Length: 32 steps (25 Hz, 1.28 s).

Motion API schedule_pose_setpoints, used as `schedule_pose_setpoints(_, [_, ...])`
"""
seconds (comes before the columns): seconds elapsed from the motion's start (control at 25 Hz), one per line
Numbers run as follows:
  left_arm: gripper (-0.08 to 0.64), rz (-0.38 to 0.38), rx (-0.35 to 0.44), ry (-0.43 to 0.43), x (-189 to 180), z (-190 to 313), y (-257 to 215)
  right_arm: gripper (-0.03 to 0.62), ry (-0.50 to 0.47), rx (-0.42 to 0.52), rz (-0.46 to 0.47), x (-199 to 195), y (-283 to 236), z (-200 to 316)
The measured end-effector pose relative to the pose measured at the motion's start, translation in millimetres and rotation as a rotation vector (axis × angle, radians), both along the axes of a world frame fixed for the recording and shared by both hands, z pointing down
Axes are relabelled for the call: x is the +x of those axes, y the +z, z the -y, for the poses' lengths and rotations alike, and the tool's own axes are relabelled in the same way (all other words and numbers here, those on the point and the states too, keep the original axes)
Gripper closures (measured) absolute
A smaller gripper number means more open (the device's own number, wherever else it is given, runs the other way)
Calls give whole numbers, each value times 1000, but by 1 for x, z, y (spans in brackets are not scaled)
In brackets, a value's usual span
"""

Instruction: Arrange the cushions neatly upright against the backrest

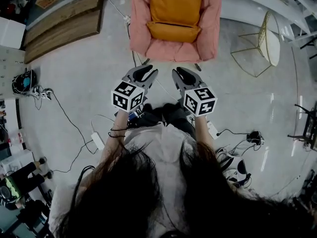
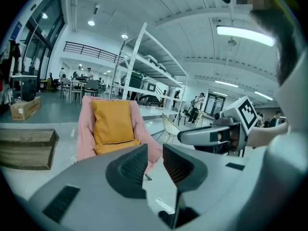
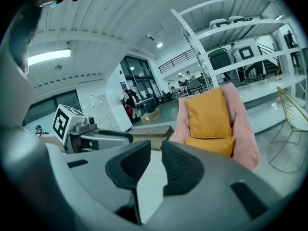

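the left tongs (image 1: 148,70) and the right tongs (image 1: 180,72) are held out side by side in front of the person, both pointed at a pink armchair (image 1: 141,31) that stands well apart from them across the grey floor (image 1: 84,78). each pair of jaws has a narrow gap with nothing in it. on the chair a tall orange cushion (image 1: 176,3) stands upright against the backrest, and a second orange cushion (image 1: 173,32) lies flat on the seat at its foot, touching it. a gold wire chair (image 1: 267,41) stands beside the armchair on the right.
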<state>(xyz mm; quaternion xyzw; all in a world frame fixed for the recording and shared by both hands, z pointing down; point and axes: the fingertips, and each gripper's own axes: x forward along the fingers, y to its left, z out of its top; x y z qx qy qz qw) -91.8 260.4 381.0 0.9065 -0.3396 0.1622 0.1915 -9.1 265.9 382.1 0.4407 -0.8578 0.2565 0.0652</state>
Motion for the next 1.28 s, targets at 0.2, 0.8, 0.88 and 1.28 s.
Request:
schedule_pose_setpoints(0.2, [453, -21, -3, 40, -28, -3, 2, 517, 33, -3, 5, -35, -2, -5])
schedule_pose_setpoints(0.8, [453, -43, 9, 124, -73, -8, -1, 522, 91, 11, -33, -82, -7, -10])
schedule_pose_setpoints(0.88, [453, -44, 13, 119, -80, -3, -2, 522, 98, 14, -35, -84, -8, -10])
schedule_pose_setpoints(1.28, [453, -49, 34, 70, -107, 18, -8, 522, 114, 14, -46, -87, -5, -7])
